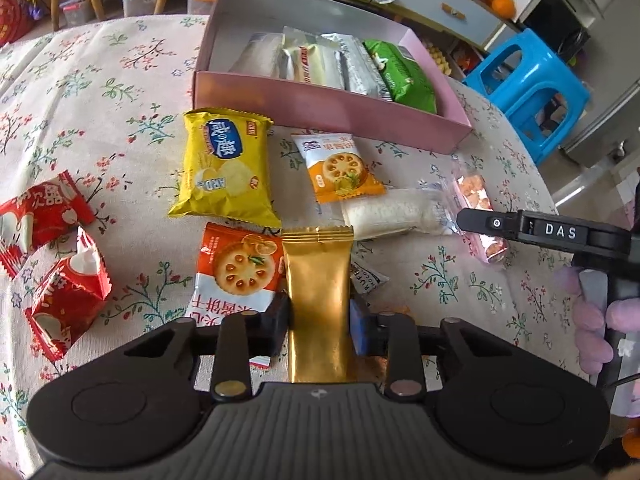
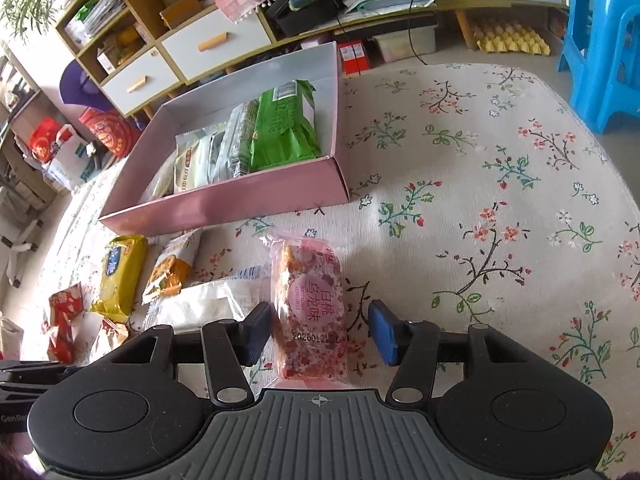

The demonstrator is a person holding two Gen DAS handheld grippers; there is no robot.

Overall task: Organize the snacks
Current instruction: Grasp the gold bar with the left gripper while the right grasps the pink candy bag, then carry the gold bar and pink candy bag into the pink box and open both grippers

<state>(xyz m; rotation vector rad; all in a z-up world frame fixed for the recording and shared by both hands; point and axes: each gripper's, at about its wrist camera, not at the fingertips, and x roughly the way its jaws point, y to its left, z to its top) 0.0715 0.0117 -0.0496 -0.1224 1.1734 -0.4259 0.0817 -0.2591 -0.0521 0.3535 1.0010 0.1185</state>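
My left gripper [image 1: 320, 324] is shut on a gold snack packet [image 1: 318, 276], which stands up between its pads above the flowered tablecloth. My right gripper [image 2: 322, 332] is open around a pink see-through snack packet [image 2: 308, 300] lying on the cloth. Its right pad stands clear of the wrapper. A pink box [image 1: 320, 108] [image 2: 224, 204] behind holds a green packet [image 2: 284, 128] and several silver and white ones. Loose on the cloth are a yellow packet [image 1: 226, 168], two cracker packets [image 1: 340, 168] [image 1: 236, 268], a white roll [image 1: 392, 212] and two red packets [image 1: 40, 212] [image 1: 68, 300].
A blue plastic stool [image 1: 528, 92] [image 2: 600, 40] stands past the table's far right edge. Low cabinets with drawers [image 2: 208, 44] and floor clutter lie behind the table. Bare cloth [image 2: 500, 180] stretches to the right of the box. A hand in a pale purple glove [image 1: 592, 320] holds the right gripper.
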